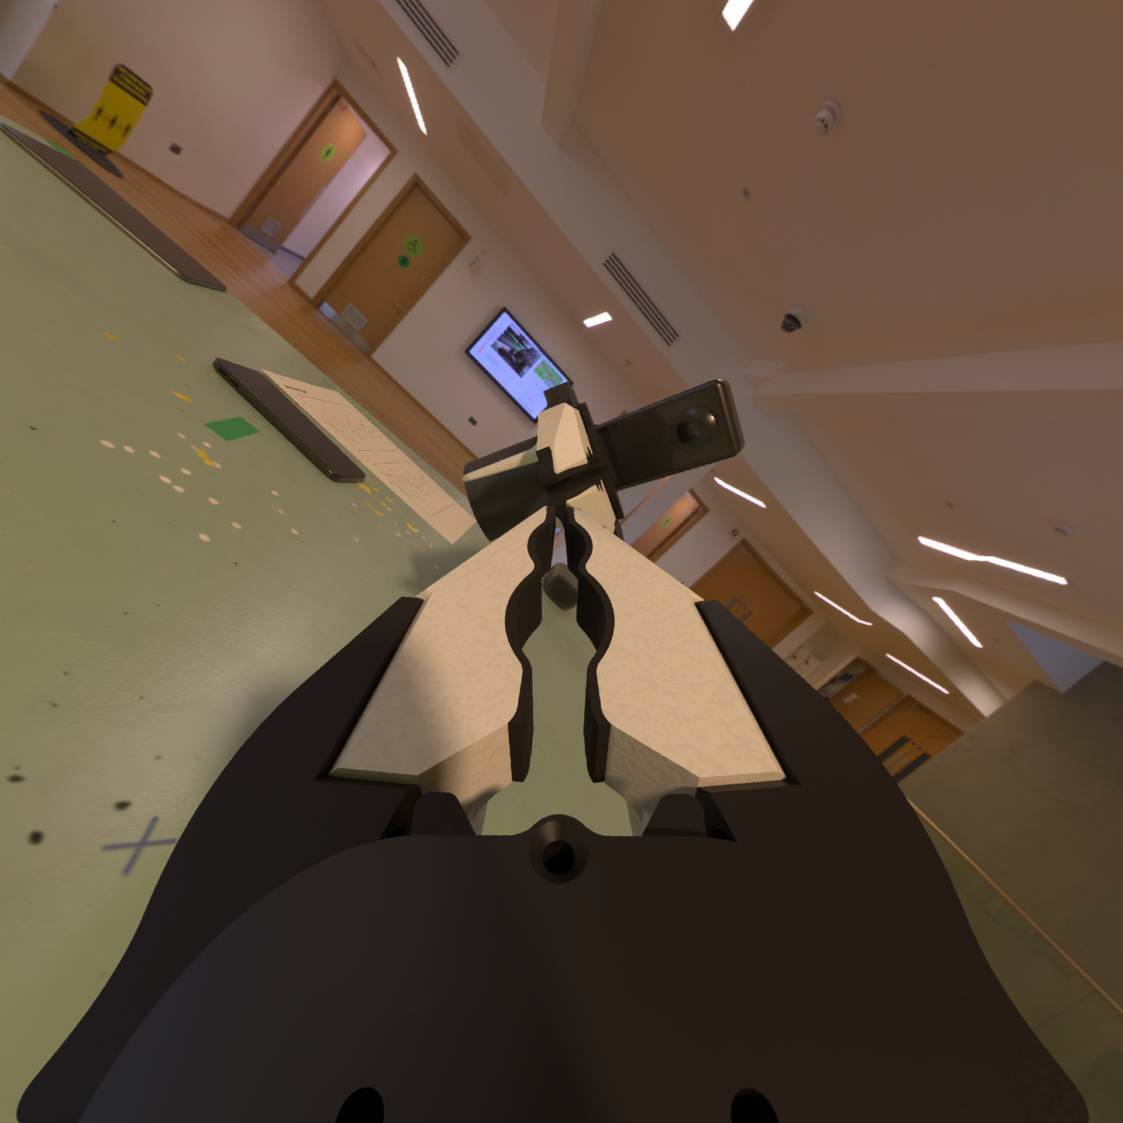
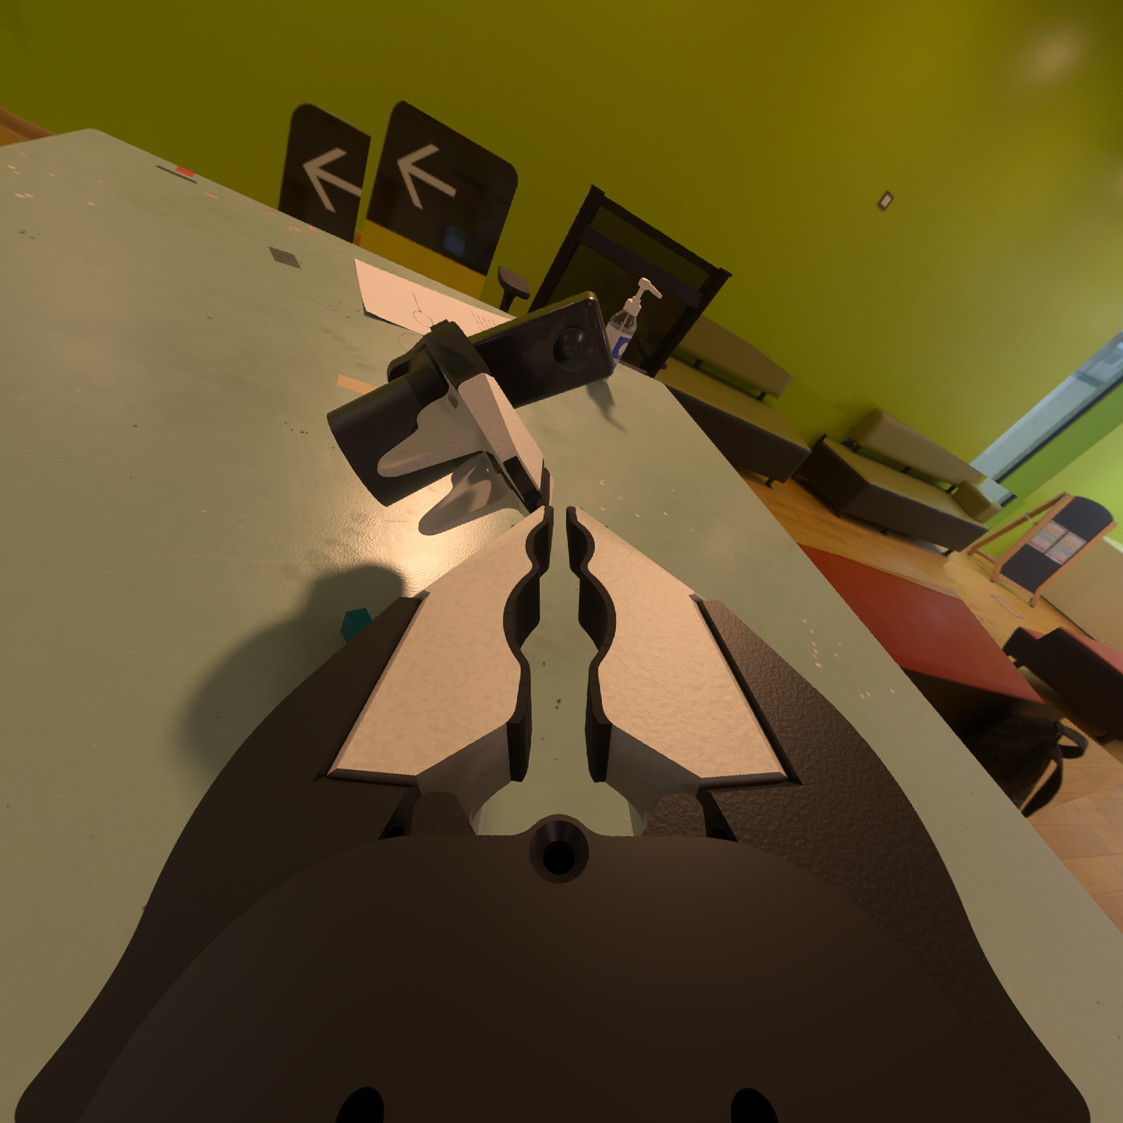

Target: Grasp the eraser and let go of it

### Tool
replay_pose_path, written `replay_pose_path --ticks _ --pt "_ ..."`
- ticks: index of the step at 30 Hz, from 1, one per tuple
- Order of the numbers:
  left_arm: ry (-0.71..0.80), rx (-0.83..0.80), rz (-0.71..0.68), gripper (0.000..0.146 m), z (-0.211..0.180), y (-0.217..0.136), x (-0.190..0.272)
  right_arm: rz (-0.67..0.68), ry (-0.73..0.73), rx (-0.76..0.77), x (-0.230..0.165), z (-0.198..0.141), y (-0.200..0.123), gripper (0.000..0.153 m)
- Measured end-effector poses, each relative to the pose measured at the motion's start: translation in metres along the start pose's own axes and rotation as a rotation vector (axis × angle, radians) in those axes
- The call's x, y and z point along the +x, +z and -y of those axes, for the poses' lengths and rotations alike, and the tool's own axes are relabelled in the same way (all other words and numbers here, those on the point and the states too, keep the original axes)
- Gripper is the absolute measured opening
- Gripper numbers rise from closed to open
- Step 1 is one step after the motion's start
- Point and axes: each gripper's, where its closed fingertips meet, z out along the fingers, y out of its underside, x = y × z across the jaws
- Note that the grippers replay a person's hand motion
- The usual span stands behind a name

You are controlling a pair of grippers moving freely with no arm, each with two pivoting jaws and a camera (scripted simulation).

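Observation:
A small grey rounded block (image 1: pixel 562 588), likely the eraser, lies on the pale green table (image 1: pixel 121 607). It shows through the gap between my left gripper's fingers, below and just short of their tips. My left gripper (image 1: pixel 559 516) is shut, with nothing between its tips. The right gripper's body (image 1: pixel 568 456) hovers just beyond them, tip to tip. In the right wrist view my right gripper (image 2: pixel 559 516) is shut and empty above the table (image 2: pixel 152 425). The left gripper (image 2: pixel 462 437) faces it closely. The eraser is hidden in this view.
A dark phone (image 1: pixel 285 419) lies on a paper sheet (image 1: pixel 370 456) to the left, with a green square (image 1: pixel 232 428) beside it. A dark tablet (image 1: pixel 121 206) lies farther off. A paper (image 2: pixel 413 298) and a pump bottle (image 2: pixel 626 328) sit at the far edge.

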Motion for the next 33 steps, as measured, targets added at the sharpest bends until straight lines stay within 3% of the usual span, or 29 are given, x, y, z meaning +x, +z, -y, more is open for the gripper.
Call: replay_pose_path --ticks 33 --pt "-0.054 0.048 -0.111 0.003 -0.0006 0.002 0.0086 0.021 0.017 0.026 -0.0021 0.0067 -0.0008 0.004"
